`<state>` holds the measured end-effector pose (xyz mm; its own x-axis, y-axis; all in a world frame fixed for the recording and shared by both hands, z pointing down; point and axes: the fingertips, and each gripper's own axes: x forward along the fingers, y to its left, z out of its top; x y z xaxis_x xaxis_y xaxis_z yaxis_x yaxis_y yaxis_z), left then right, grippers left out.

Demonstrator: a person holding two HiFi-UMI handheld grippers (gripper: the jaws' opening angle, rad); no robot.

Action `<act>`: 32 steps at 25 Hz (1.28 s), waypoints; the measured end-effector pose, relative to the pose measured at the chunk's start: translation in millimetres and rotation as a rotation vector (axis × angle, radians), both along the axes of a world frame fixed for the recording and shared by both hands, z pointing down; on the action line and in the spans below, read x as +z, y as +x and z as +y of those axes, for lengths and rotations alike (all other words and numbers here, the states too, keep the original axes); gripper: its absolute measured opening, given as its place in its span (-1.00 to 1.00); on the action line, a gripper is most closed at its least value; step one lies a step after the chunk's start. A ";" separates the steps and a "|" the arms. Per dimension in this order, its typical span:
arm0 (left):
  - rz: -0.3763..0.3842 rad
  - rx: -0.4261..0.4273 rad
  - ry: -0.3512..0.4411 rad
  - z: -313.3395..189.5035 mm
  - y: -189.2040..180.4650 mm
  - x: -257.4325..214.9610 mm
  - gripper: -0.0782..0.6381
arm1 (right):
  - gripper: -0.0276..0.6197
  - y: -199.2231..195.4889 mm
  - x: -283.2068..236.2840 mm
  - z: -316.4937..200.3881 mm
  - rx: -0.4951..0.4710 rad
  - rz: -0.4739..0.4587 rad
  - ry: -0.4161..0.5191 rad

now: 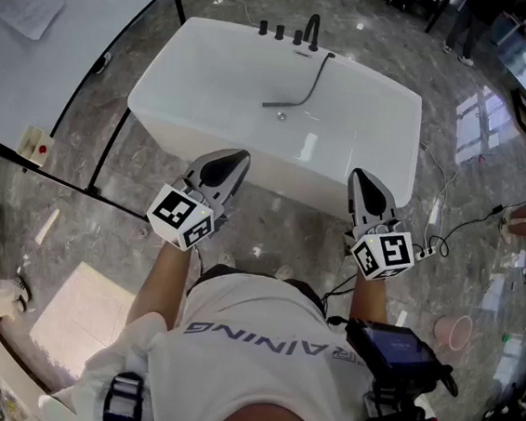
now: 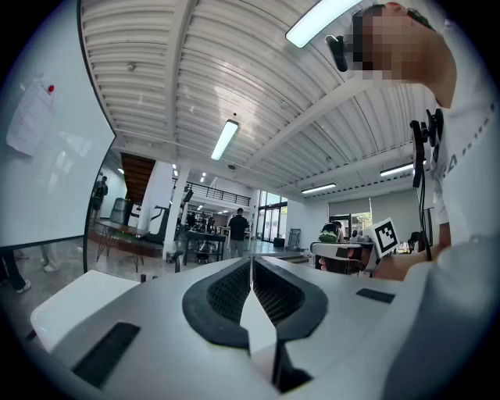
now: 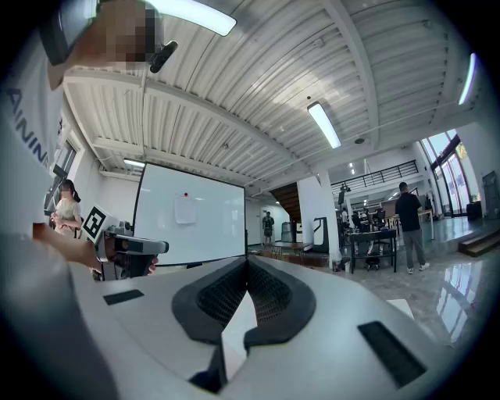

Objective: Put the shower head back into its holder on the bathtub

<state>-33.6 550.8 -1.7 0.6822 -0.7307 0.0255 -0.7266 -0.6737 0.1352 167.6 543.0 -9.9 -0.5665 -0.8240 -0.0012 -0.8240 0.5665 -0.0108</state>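
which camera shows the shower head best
The head view: it looks down into the bathtub, where the shower head lies inside. Both gripper views look level across the room and show none of it.

The shower head (image 1: 298, 95) is laid in the bathtub (image 1: 177, 135), with taps (image 1: 280, 31) on its far rim. The left gripper (image 1: 235, 159) and right gripper (image 1: 360, 178) are held before its near wall.

Shirt (image 1: 258, 345): white, short-sleeved, grey lettering on the front.
Left hand-held gripper (image 1: 236, 160): pale grey shell, black textured pads.
Right hand-held gripper (image 1: 360, 178): same build.
Marker cubes (image 1: 182, 217): white, black square codes.
Cable (image 1: 333, 301): thin, black, by the right wrist.
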 end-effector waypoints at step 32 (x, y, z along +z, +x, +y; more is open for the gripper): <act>-0.011 -0.049 -0.038 2.4 78.0 11.9 -0.71 | -0.88 76.5 26.4 -3.7 -0.053 0.002 -0.039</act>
